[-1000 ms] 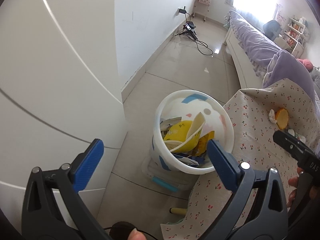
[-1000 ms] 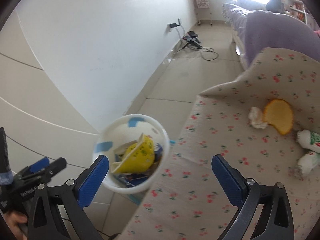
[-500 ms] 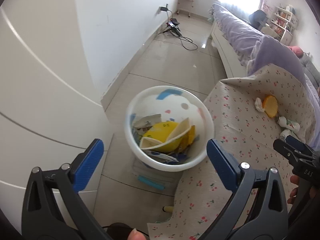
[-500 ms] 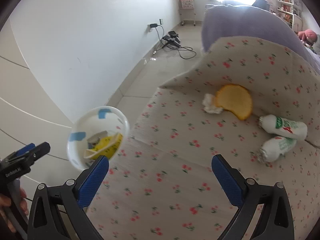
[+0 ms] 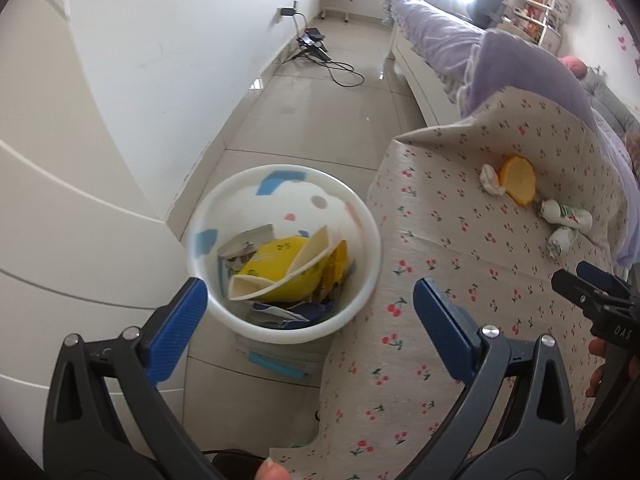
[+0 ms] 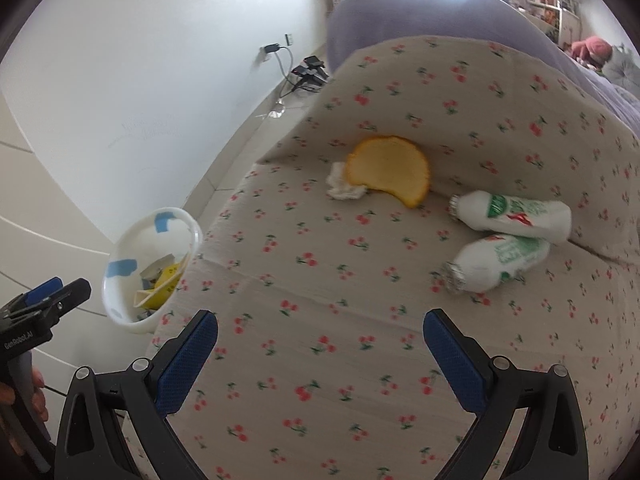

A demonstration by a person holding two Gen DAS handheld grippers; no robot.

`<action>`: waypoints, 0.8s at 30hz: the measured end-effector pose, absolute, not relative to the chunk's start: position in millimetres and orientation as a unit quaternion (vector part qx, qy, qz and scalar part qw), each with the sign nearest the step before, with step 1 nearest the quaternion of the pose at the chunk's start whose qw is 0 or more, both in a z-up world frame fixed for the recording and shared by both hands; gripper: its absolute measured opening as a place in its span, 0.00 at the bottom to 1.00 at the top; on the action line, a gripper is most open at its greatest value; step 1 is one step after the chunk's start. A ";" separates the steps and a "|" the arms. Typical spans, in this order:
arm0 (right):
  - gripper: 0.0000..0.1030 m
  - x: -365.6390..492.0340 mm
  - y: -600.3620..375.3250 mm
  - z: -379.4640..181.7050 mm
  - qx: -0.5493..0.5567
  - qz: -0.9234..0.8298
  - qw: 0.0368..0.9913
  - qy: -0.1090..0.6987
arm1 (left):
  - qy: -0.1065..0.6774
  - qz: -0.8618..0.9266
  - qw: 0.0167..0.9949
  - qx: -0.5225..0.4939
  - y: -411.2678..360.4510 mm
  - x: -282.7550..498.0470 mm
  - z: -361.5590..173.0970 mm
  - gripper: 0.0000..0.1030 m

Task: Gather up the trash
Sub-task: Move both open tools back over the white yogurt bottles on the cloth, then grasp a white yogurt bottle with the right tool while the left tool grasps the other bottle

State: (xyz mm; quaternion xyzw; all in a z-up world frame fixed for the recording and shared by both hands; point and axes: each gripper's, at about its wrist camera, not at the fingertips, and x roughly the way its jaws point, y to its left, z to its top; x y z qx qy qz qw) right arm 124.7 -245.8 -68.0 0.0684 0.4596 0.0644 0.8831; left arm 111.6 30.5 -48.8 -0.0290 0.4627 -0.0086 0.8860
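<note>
Two white bottles (image 6: 508, 236), an orange peel (image 6: 388, 174) and a tissue (image 6: 342, 188) lie on the cherry-print cloth (image 6: 320, 360). The right gripper (image 6: 320, 356) hangs wide open, empty; best approach the nearer bottle squarely. The left gripper (image 5: 306, 320), equally open, waits over the bin (image 5: 280, 324).

Bin (image 5: 362, 224) left of bottles (image 6: 516, 216)

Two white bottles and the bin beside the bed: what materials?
The two white bottles look like matte opaque plastic with printed green and red labels; the crinkled silvery mouths suggest foil seals. The bin looks like smooth, slightly glossy white plastic with a rolled rim and printed blue and pink patches, though coated paper can't be ruled out.
</note>
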 end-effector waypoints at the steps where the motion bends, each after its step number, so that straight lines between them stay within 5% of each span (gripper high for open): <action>1: 1.00 124.0 -252.3 -69.4 0.075 0.061 0.882 0.461 | 0.464 -0.010 0.885 -0.027 27.2 112.4 -49.5 0.99; 24: 0.98 172.6 -415.5 -89.5 0.254 -0.014 0.847 0.466 | 0.474 -0.066 0.878 0.000 -55.8 167.1 -51.4 0.99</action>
